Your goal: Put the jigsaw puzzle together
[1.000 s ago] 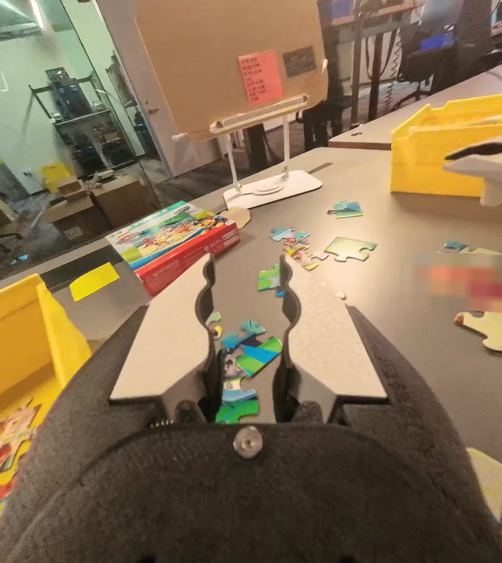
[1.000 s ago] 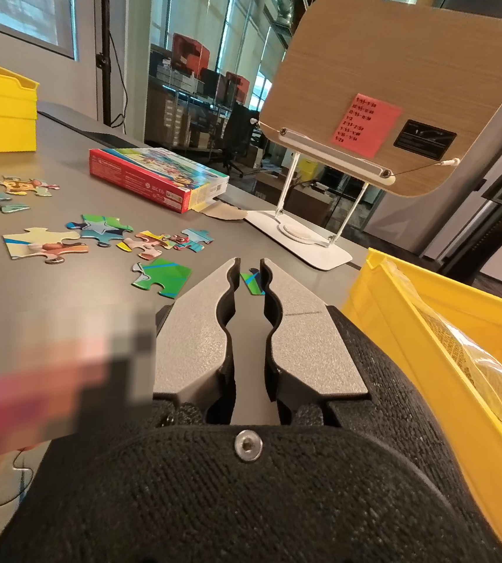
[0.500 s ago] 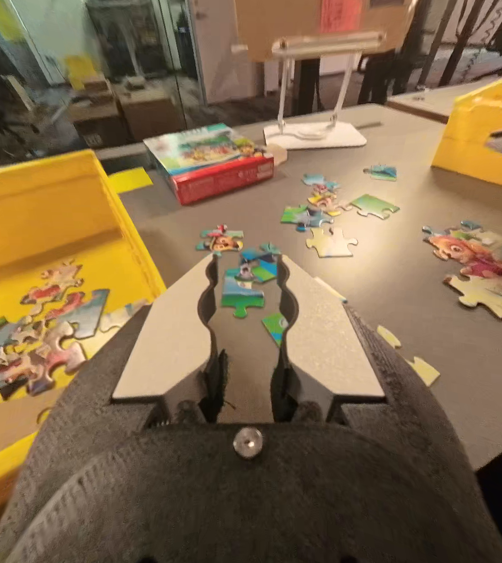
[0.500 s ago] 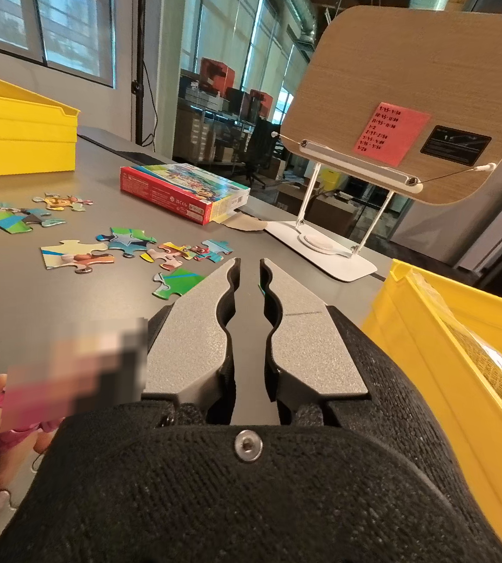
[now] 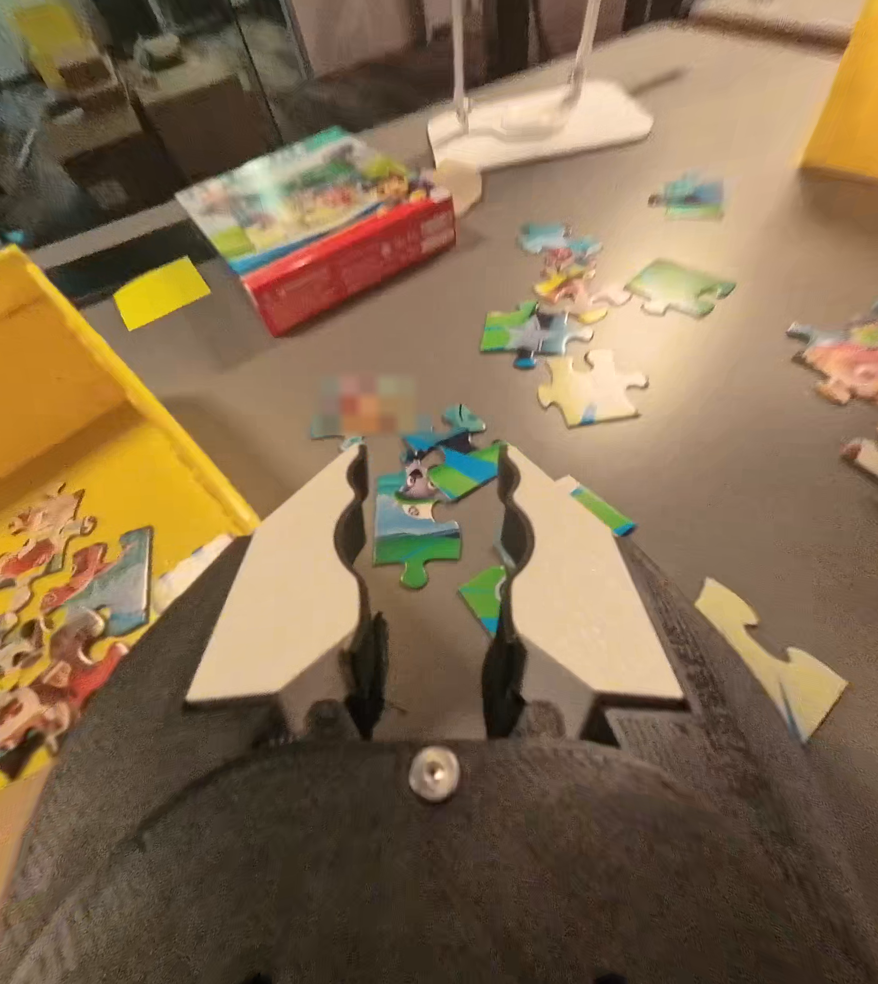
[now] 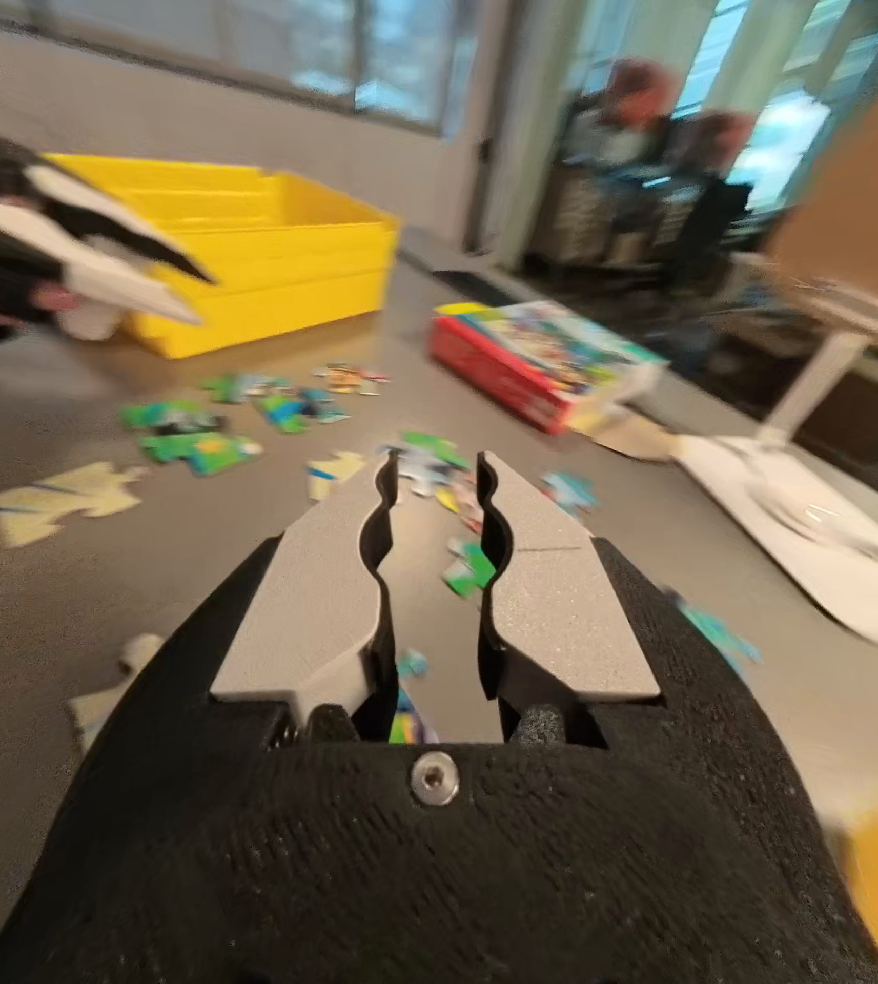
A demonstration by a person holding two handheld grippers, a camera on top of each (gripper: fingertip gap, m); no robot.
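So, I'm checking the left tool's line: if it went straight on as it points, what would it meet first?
Probably the blue-and-green cardboard puzzle piece lying on the grey table, framed between the open left tool's tips. More overlapping pieces lie just beyond. The tool's height above the table is unclear.

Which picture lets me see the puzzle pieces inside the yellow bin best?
The left wrist view. It looks down into the yellow bin, so the loose puzzle pieces on its floor show. The right wrist view shows that bin only from the side, blurred, with nothing inside visible.

Left gripper (image 5: 432,463) seemingly empty above puzzle pieces (image 5: 418,524).
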